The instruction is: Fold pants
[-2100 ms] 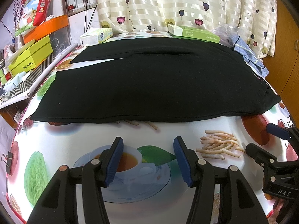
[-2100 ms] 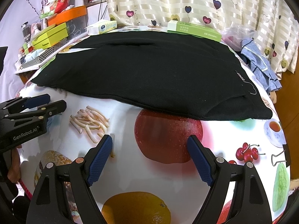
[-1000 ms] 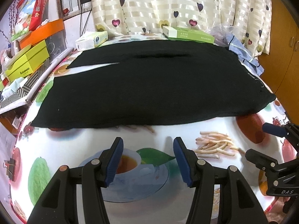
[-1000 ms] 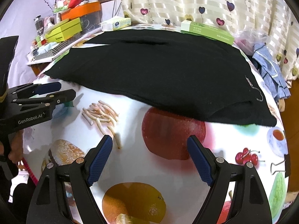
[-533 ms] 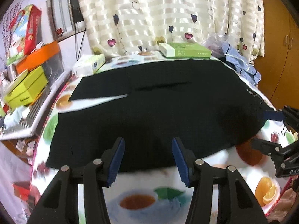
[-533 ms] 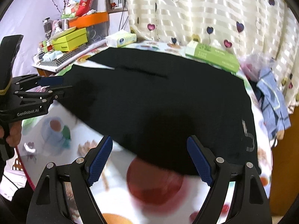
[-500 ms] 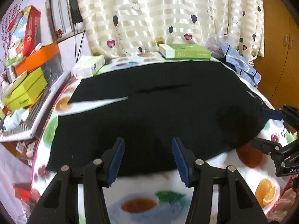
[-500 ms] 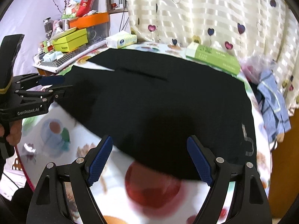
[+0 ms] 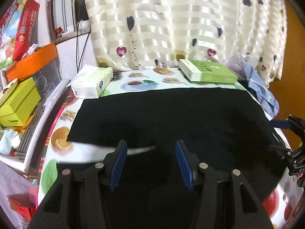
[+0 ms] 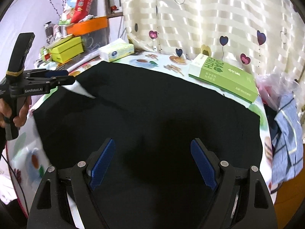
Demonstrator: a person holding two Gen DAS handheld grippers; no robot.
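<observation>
Black pants [image 9: 171, 118] lie spread flat across the fruit-print tablecloth [image 9: 137, 83], legs to the left with a narrow gap between them; they also fill the right wrist view [image 10: 152, 118]. My left gripper [image 9: 149, 162] is open and empty, raised above the pants' near leg. My right gripper [image 10: 152, 161] is open and empty above the pants' waist side. The left gripper also shows at the left of the right wrist view [image 10: 55, 77], and the right gripper shows at the right edge of the left wrist view [image 9: 282, 135].
A tissue pack [image 9: 91, 83] and a green box [image 9: 207, 72] lie at the table's back edge before a heart-print curtain [image 9: 181, 22]. Blue clothes [image 10: 287, 133] hang off the right side. Yellow boxes [image 9: 17, 103] and clutter stand to the left.
Both grippers have risen and moved forward from the table's near edge to above the pants. Both stay open and empty. The pants have not moved.
</observation>
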